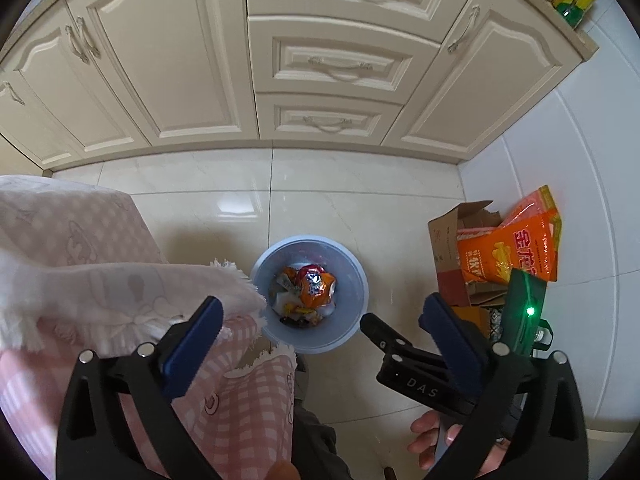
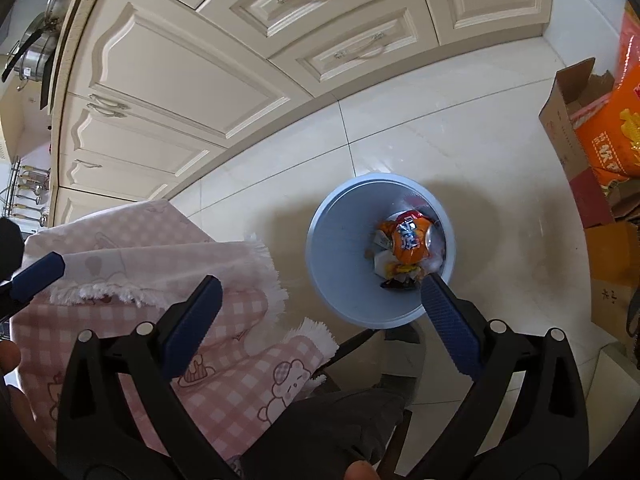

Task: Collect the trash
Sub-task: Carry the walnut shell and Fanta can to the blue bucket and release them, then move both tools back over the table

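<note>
Hovering above the tiled floor (image 1: 328, 200), the left gripper (image 1: 316, 336) and right gripper (image 2: 320, 320) are both holding their fingers spread wide with nothing between them. A light blue trash bin (image 2: 340, 248) is standing on the floor in front of the cream cabinets (image 1: 168, 64), and an orange snack wrapper (image 2: 410, 240) is lying inside it on top of other trash. A pink checked cloth (image 1: 80, 240) is draping over the desk just left of the bin. A cardboard box (image 1: 452, 240) holding orange packages is sitting to the bin's right.
</note>
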A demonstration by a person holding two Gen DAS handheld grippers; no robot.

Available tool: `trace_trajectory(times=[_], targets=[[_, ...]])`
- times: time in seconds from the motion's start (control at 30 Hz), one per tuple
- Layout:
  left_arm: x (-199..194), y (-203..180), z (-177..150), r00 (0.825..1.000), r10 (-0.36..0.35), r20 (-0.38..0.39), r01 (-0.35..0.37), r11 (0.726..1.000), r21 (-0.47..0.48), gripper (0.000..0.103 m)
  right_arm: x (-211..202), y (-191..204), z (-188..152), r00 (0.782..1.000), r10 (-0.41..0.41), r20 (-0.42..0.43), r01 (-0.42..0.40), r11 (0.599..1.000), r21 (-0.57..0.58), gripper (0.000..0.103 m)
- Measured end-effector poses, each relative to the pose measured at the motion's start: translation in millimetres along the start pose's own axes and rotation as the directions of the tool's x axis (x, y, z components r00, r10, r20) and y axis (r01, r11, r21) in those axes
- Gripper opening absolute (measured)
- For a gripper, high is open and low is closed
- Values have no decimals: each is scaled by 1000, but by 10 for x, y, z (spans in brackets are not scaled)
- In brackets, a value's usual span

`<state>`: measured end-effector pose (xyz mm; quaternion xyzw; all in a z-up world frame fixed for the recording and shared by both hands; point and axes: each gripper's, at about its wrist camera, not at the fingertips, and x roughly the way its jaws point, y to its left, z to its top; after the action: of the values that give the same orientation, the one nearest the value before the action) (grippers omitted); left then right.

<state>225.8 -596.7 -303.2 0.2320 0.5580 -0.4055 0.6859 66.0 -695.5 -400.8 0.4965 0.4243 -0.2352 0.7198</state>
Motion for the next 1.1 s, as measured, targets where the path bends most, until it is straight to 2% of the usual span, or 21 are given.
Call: trace_trajectory(times=[0.3, 0.5, 0.67, 0.9, 1.1], targets=[[-537, -92, -204, 992, 16, 122, -20, 999, 28, 98, -436, 229, -100, 997, 7, 77, -4, 999, -45, 97], [-1023, -82, -382, 975, 25, 219, -34, 999, 40, 98, -808, 442, -179, 990, 13, 139, -1, 996, -88, 97], [-1495, 13, -554, 949, 34, 314, -43, 999, 22, 98, -1156, 701, -253, 980, 31, 197, -3, 990, -140, 97], [-2048, 245, -803, 914, 39, 405, -40, 999, -8, 98, -1622, 1177, -378, 959, 79, 271, -18, 975, -221, 97], [-2583, 660, -1202, 859, 78, 506, -49, 996, -71, 98, -2066, 1813, -607, 932, 147, 332, -22, 935, -353, 97]])
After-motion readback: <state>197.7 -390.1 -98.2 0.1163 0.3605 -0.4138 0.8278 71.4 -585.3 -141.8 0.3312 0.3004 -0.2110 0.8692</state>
